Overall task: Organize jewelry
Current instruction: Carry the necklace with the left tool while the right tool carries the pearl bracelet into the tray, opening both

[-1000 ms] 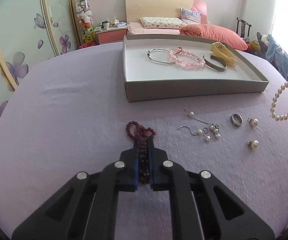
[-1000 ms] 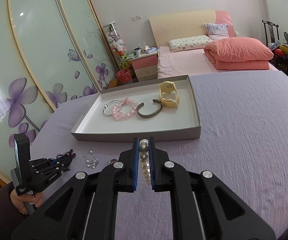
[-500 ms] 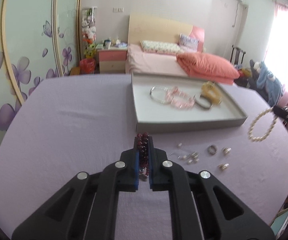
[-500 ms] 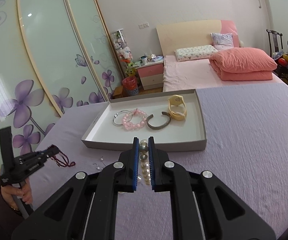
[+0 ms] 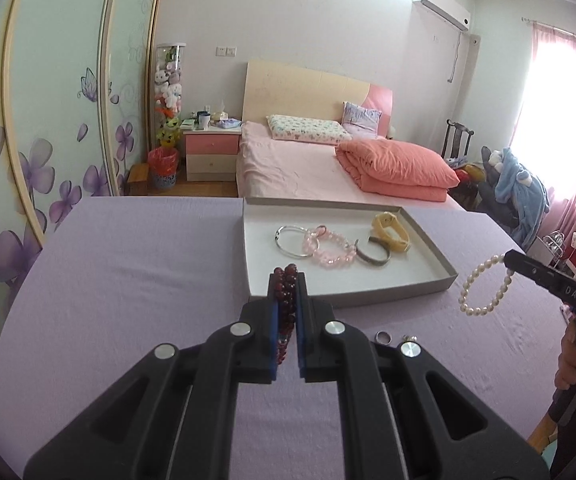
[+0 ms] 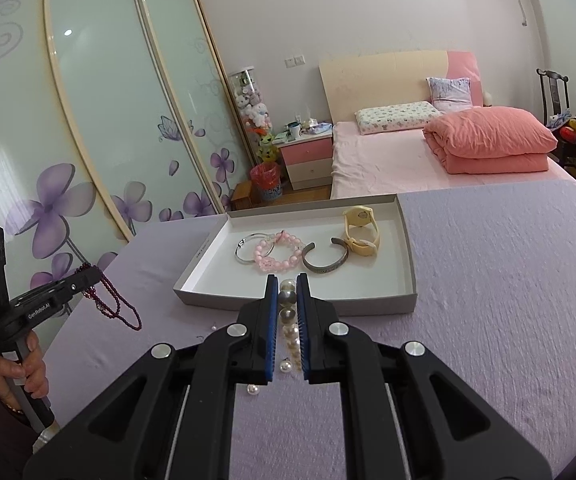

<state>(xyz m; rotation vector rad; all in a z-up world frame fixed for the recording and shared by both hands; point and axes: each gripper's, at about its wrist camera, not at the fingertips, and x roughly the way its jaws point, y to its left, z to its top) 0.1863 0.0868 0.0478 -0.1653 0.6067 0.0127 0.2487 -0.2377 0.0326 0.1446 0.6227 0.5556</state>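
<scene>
**Both tongs loaded above the lilac cloth**

Between the blue pads of the left gripper (image 5: 286,280) sits a dark red bead string (image 5: 286,292), clamped tight; seen from the other side, its loops dangle free below the jaws, clear of the cloth. The right gripper (image 6: 287,284) is likewise closed on a pearl bracelet (image 6: 288,312), whose loop hangs in the air from the tip.

Just ahead of both tongs lies the shallow grey tray (image 6: 405,240) on the purple tablecloth (image 6: 507,300). Inside it, from the left tong's side across: a thin silver bangle (image 6: 248,249), a pink bead bracelet (image 6: 278,256) overlapping it, a grey open cuff (image 6: 325,266), and a yellow watch (image 6: 361,232).

Below the left gripper's fingers, on the cloth, a silver ring (image 5: 382,337) rests with a small earring (image 5: 409,337) just beside it. Under the right gripper, loose pearl pieces (image 6: 252,389) lie on the cloth.

Beyond the tray stand a pink bed (image 5: 307,168) and a flowered wardrobe (image 6: 88,140).
</scene>
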